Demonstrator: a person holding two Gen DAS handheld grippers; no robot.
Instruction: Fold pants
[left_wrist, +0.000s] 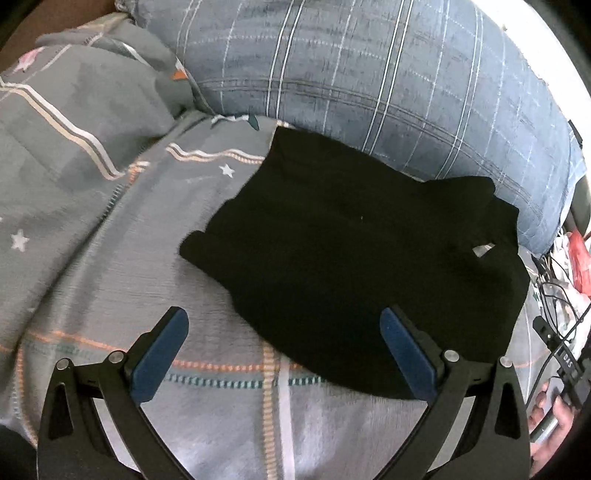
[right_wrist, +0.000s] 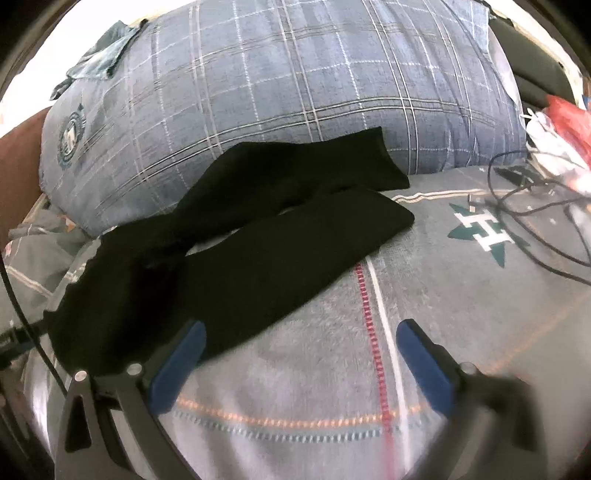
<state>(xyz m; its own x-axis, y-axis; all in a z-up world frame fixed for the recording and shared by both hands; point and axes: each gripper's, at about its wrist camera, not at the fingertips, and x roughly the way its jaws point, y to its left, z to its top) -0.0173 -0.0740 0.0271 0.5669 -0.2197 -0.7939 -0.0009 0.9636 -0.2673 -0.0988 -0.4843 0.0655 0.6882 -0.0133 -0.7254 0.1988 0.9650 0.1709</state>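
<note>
Your black pants (right_wrist: 229, 236) lie spread on the bed (right_wrist: 443, 295), both legs reaching far toward the plaid pillow (right_wrist: 295, 74). Your left hand-held gripper (left_wrist: 284, 325) is spread wide, nothing in it, right at the near edge of the pants. Right hand-held gripper (right_wrist: 299, 332): same, spread and empty over the blanket.

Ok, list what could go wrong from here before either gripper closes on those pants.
1. The black pants lie unfolded with legs splayed; the far leg rests against the plaid pillow, so a fold may come out crooked.
2. Both grippers are open and hold nothing; the left gripper straddles the pants' edge, so closing could pinch the gray blanket too.
3. Loose black cables lie near the right gripper and might snag.
</note>
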